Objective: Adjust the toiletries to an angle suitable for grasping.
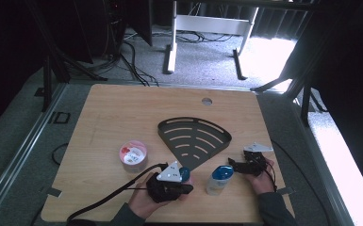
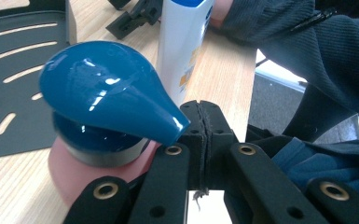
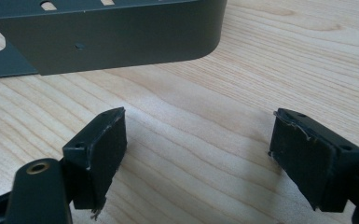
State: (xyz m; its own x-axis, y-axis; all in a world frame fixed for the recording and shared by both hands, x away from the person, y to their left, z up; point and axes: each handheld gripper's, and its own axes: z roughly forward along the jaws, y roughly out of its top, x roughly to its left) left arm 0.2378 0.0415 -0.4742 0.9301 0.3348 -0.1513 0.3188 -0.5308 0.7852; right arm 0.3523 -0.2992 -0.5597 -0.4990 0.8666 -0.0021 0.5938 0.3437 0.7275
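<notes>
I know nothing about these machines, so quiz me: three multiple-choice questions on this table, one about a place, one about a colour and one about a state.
1. Where does the white bottle stand?
A. On the dark tray
B. On the table, between the two grippers
C. On the floor

2. What colour is the glossy cap beside the left gripper?
A. Red
B. Yellow
C. Blue

3. How do the right gripper's jaws stand?
A. Wide apart, nothing between them
B. Clamped on the bottle
C. Pressed together

Answers:
1 B: the white bottle rests on the table.
2 C: the cap by the left gripper is blue.
3 A: the right gripper shows bare wood between its jaws.
</notes>
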